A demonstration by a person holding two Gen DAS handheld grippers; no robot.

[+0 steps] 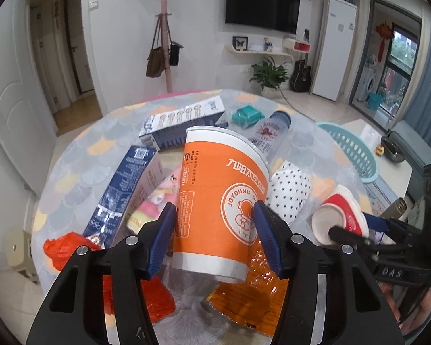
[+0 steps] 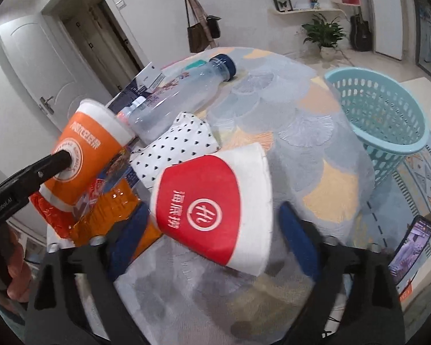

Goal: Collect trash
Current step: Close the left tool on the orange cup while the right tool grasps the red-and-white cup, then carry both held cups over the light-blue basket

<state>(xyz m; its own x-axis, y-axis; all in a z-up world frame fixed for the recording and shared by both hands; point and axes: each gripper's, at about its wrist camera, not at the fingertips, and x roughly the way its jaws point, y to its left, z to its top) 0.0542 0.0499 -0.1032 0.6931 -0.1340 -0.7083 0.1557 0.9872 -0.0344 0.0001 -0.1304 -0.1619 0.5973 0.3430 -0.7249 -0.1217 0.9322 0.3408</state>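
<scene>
My left gripper (image 1: 214, 215) is shut on an orange and white paper cup (image 1: 218, 198), blue pads pressed on both its sides; the cup is tilted above the table. It also shows in the right wrist view (image 2: 86, 149). My right gripper (image 2: 212, 224) brackets a red and white paper cup (image 2: 215, 201), also seen in the left wrist view (image 1: 342, 215). Its pads stand wide on either side, with a gap on the right. The light blue basket (image 2: 388, 120) stands past the table's right edge.
On the round patterned table (image 2: 287, 115) lie a clear bottle (image 2: 181, 95), a dotted white cup (image 2: 178, 146), blue cartons (image 1: 123, 189), an orange wrapper (image 1: 258, 296), red plastic (image 1: 69, 247) and a teal box (image 1: 245, 115). A phone (image 2: 411, 253) is at right.
</scene>
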